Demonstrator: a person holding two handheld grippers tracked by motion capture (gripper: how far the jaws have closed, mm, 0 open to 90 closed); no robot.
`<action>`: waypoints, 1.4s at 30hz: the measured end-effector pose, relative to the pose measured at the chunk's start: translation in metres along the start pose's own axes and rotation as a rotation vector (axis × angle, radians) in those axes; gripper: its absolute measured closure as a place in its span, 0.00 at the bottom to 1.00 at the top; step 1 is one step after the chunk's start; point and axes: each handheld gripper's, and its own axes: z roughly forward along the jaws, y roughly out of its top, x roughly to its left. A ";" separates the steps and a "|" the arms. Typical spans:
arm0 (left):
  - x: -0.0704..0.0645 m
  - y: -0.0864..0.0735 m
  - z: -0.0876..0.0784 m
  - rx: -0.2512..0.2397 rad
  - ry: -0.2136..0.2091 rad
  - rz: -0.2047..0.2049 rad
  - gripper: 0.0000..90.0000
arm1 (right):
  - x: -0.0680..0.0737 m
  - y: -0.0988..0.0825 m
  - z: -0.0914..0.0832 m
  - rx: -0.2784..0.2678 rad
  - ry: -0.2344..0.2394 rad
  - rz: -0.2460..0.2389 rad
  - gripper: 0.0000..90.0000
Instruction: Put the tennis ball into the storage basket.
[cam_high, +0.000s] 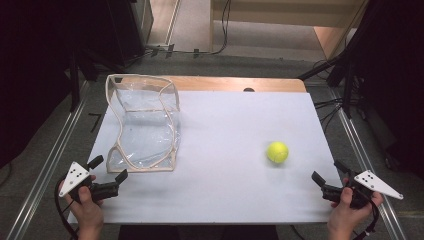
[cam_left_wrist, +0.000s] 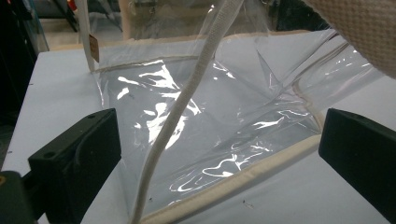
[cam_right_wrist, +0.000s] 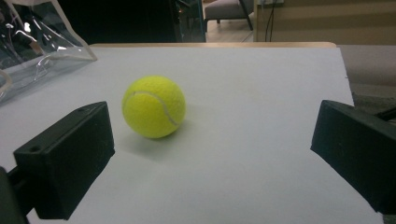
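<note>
Both grippers sit at the near edge of the white table (cam_high: 225, 195): the left gripper (cam_high: 109, 169) has its jaws spread wide and empty, just beside the clear plastic bag (cam_high: 145, 125). Over at the other corner, the right gripper (cam_high: 330, 176) is likewise wide open and holds nothing, near the yellow tennis ball (cam_high: 277, 152), which rests apart from it, well away from the bag.

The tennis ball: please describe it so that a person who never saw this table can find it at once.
Start from the white table top and go to its right half, just ahead of the open right gripper. There the tennis ball lies alone on the bare surface. It is small, round and bright yellow, unlike the clear plastic bag at the left.
</note>
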 end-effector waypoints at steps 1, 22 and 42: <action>0.000 0.000 0.000 0.001 0.000 0.001 0.00 | 0.004 0.004 0.002 0.019 0.002 -0.018 0.00; 0.001 0.000 0.000 -0.007 -0.013 -0.001 0.00 | 0.038 0.050 0.042 0.273 0.079 -0.196 0.00; 0.001 0.001 0.000 -0.007 -0.020 -0.006 0.00 | 0.050 0.079 0.099 0.452 0.158 -0.265 0.00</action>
